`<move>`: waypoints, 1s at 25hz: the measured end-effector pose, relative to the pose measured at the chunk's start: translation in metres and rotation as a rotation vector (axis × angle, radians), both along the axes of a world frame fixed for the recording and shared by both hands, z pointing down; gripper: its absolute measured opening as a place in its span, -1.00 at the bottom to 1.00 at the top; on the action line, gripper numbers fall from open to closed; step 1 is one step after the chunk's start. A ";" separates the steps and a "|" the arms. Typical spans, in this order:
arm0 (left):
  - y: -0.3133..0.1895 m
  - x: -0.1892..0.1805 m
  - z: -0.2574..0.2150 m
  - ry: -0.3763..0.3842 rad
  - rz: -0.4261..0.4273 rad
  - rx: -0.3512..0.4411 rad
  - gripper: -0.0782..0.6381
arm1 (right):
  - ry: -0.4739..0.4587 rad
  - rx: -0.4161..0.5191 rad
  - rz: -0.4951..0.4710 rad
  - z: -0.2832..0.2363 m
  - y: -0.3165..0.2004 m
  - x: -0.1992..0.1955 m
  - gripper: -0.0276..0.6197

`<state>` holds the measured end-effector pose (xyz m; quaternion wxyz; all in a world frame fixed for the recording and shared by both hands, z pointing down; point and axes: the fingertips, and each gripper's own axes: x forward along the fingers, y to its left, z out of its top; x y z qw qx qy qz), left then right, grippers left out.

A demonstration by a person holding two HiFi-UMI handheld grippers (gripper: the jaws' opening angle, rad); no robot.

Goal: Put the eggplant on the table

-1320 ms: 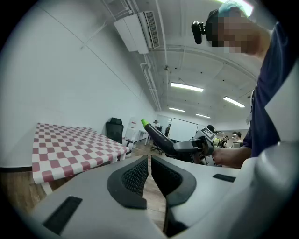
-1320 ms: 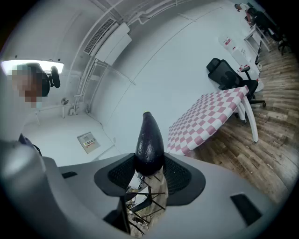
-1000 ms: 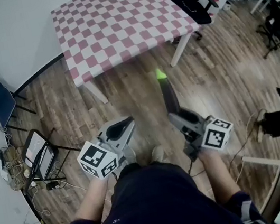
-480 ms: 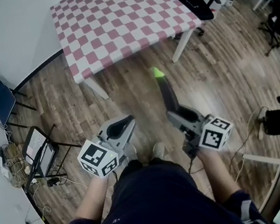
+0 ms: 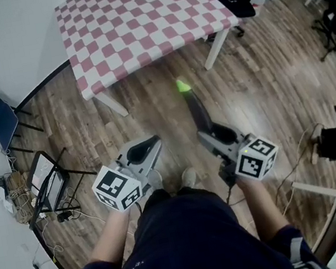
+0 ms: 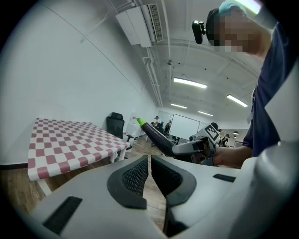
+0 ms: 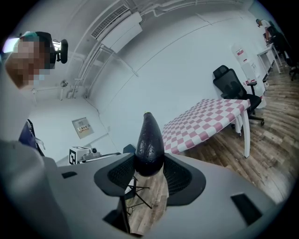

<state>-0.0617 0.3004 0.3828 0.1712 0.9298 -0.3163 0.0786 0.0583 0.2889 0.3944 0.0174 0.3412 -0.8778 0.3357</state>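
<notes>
The eggplant (image 5: 197, 109) is gripped in the right fingers (image 7: 180, 175); the left fingers (image 6: 135, 179) are clenched on nothing; the surface (image 5: 136, 26) is well apart; set-down is left

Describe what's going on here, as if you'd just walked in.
A person standing on a wooden floor holds a gripper in each hand. The right gripper is clamped on a dark eggplant, green tip pointing ahead toward the checked table. The left gripper is shut and empty. The eggplant is in the air, not yet on the table.
</notes>
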 end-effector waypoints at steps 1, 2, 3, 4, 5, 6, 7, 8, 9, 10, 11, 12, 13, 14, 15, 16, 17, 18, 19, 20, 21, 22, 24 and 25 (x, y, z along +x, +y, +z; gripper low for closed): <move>-0.002 0.005 -0.001 -0.002 0.000 0.004 -0.67 | 0.006 0.005 -0.001 0.000 -0.002 0.006 -0.29; -0.005 0.011 -0.002 -0.003 -0.001 0.009 -0.67 | 0.012 0.011 -0.001 -0.001 -0.004 0.012 -0.29; -0.008 0.016 -0.003 -0.005 -0.003 0.014 -0.67 | 0.021 0.017 -0.003 -0.001 -0.006 0.018 -0.29; -0.011 0.022 -0.004 -0.006 -0.006 0.018 -0.67 | 0.031 0.024 -0.005 -0.001 -0.008 0.025 -0.29; -0.014 0.028 -0.006 -0.007 -0.011 0.022 -0.67 | 0.039 0.030 -0.007 -0.002 -0.010 0.032 -0.29; -0.017 0.034 -0.007 -0.007 -0.016 0.026 -0.67 | 0.046 0.036 -0.010 -0.003 -0.013 0.039 -0.29; -0.020 0.039 -0.008 -0.008 -0.020 0.030 -0.67 | 0.050 0.041 -0.011 -0.003 -0.017 0.046 -0.29; -0.023 0.045 -0.010 -0.010 -0.024 0.032 -0.67 | 0.054 0.045 -0.009 -0.003 -0.021 0.053 -0.29; -0.025 0.050 -0.010 -0.013 -0.025 0.033 -0.67 | 0.058 0.048 -0.007 -0.003 -0.025 0.060 -0.29; -0.027 0.054 -0.011 -0.018 -0.025 0.034 -0.67 | 0.063 0.052 -0.003 -0.002 -0.028 0.066 -0.29; -0.029 0.058 -0.010 -0.025 -0.023 0.036 -0.67 | 0.069 0.057 -0.001 -0.002 -0.031 0.071 -0.29; -0.032 0.061 -0.010 -0.032 -0.022 0.038 -0.67 | 0.075 0.065 0.002 -0.002 -0.035 0.076 -0.29; -0.036 0.063 -0.010 -0.037 -0.022 0.040 -0.67 | 0.081 0.072 0.004 -0.002 -0.039 0.080 -0.29; -0.041 0.066 -0.011 -0.041 -0.022 0.041 -0.67 | 0.087 0.079 0.006 -0.003 -0.043 0.084 -0.29; -0.046 0.068 -0.011 -0.043 -0.022 0.043 -0.67 | 0.092 0.084 0.009 -0.003 -0.048 0.088 -0.29; -0.051 0.071 -0.012 -0.044 -0.020 0.045 -0.67 | 0.095 0.086 0.013 -0.002 -0.052 0.091 -0.29; -0.056 0.073 -0.012 -0.043 -0.018 0.047 -0.67 | 0.097 0.085 0.019 -0.001 -0.057 0.095 -0.29; -0.062 0.075 -0.012 -0.041 -0.014 0.049 -0.67 | 0.099 0.084 0.025 0.000 -0.061 0.098 -0.29; -0.067 0.077 -0.011 -0.040 -0.009 0.051 -0.67 | 0.101 0.082 0.031 0.002 -0.066 0.101 -0.29; -0.073 0.078 -0.010 -0.039 -0.006 0.052 -0.67 | 0.105 0.080 0.037 0.004 -0.070 0.104 -0.29; -0.078 0.079 -0.008 -0.037 -0.003 0.052 -0.67 | 0.109 0.079 0.043 0.005 -0.074 0.106 -0.29; -0.084 0.079 -0.006 -0.033 -0.002 0.051 -0.67 | 0.114 0.078 0.048 0.008 -0.079 0.108 -0.29; -0.097 0.077 0.000 -0.024 0.001 0.050 -0.67 | 0.125 0.078 0.058 0.012 -0.091 0.110 -0.29; -0.104 0.076 0.003 -0.019 0.004 0.050 -0.67 | 0.130 0.077 0.064 0.013 -0.098 0.110 -0.29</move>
